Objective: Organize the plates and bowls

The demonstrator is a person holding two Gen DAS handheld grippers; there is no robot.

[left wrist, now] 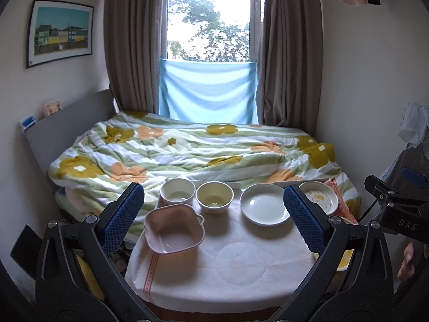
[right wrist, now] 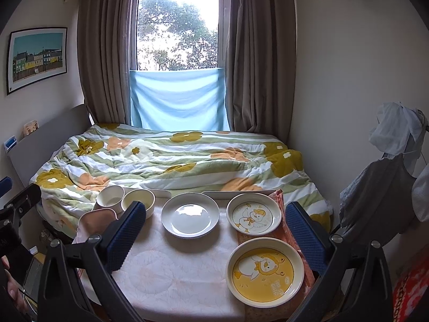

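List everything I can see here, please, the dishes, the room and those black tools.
Bowls: two, cream and yellowish, table's far left.
Pink dish: one, square, near left.
White plate: one, far middle.
Duck plates: two, white far right, yellow near right.
Table: one, white cloth.
Bed: one, flowered quilt, behind table.
Curtains: brown, beside window.
Blue cloth: one, across window.
Picture: one, left wall.
Left tool: black, blue pads, open.
Right tool: same, open.
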